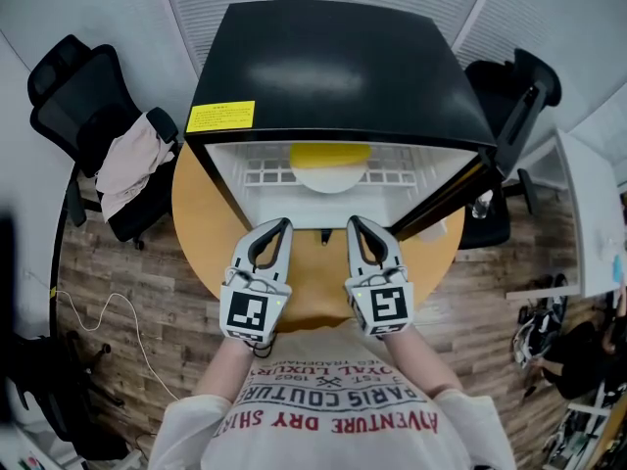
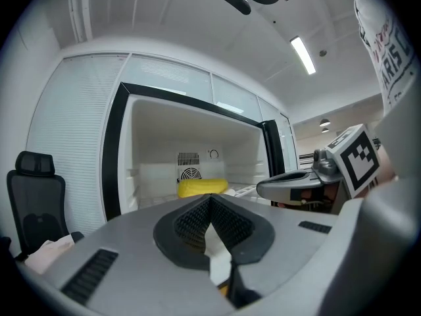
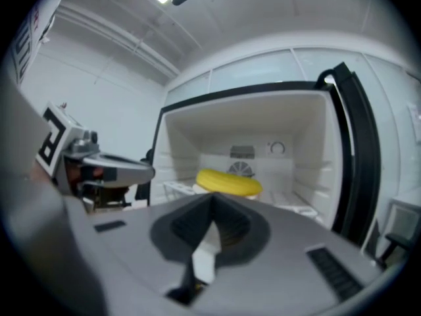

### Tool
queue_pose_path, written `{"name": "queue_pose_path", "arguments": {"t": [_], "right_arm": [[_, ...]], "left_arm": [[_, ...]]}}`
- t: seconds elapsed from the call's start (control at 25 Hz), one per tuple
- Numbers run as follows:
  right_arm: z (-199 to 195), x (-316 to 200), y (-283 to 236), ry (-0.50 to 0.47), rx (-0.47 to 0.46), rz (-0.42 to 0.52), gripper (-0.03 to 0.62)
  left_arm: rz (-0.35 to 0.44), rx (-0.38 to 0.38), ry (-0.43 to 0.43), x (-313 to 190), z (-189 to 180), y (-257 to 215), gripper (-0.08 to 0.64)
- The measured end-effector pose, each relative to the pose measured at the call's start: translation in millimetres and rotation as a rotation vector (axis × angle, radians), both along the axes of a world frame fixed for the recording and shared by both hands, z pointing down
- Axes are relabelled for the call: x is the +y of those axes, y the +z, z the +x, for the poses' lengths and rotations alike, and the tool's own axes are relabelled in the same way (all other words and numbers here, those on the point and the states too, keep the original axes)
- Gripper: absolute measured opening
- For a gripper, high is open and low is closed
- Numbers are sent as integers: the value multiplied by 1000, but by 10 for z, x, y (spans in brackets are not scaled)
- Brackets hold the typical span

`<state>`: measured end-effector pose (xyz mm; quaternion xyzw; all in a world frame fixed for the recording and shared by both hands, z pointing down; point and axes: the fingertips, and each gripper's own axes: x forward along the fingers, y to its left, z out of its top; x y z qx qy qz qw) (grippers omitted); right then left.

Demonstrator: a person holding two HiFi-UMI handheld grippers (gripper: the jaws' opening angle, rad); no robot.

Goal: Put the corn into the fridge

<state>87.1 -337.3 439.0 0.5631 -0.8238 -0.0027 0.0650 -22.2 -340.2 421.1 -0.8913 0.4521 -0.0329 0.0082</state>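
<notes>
We hold two grey grippers side by side before one black mini fridge (image 1: 333, 67), its door swung open, on a round wooden table (image 1: 201, 218). The left gripper (image 1: 277, 227) and the right gripper (image 1: 361, 225) each have their jaws pressed together, nothing between them. One yellow cob of corn (image 1: 331, 153) lies on a single white plate (image 1: 331, 178) on the fridge's white wire shelf. Two black office chairs (image 1: 69, 96) flank the table.
</notes>
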Motion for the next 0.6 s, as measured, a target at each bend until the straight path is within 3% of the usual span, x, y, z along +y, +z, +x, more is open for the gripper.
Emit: {"name": "queue_pose_path", "arguments": {"t": [0.16, 0.6], "right_arm": [[46, 3, 14, 26, -16, -57, 28], [-15, 35, 38, -11, -5, -28, 29]], "left_arm": [[-14, 25, -3, 15, -14, -2, 22], [-43, 41, 24, 42, 7, 42, 21]]}}
